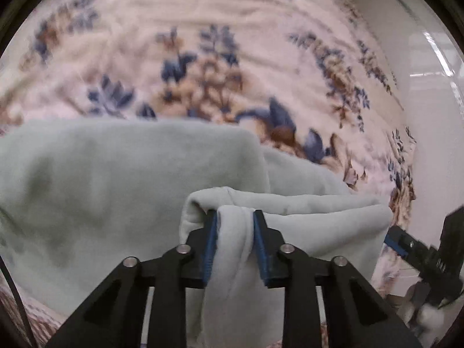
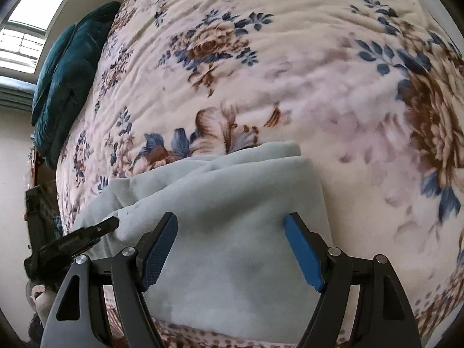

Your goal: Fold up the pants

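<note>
Both grippers are yours: left gripper (image 1: 235,214) pinches the pale green pants (image 1: 116,174); right gripper (image 2: 231,220) hovers spread above them on the floral blanket (image 2: 290,58).

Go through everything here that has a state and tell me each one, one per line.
left gripper: shut on a bunched fold of the pants
right gripper: open, over the pants
pants: pale green, partly folded, lying on the blanket
blanket: floral, spread out
</note>
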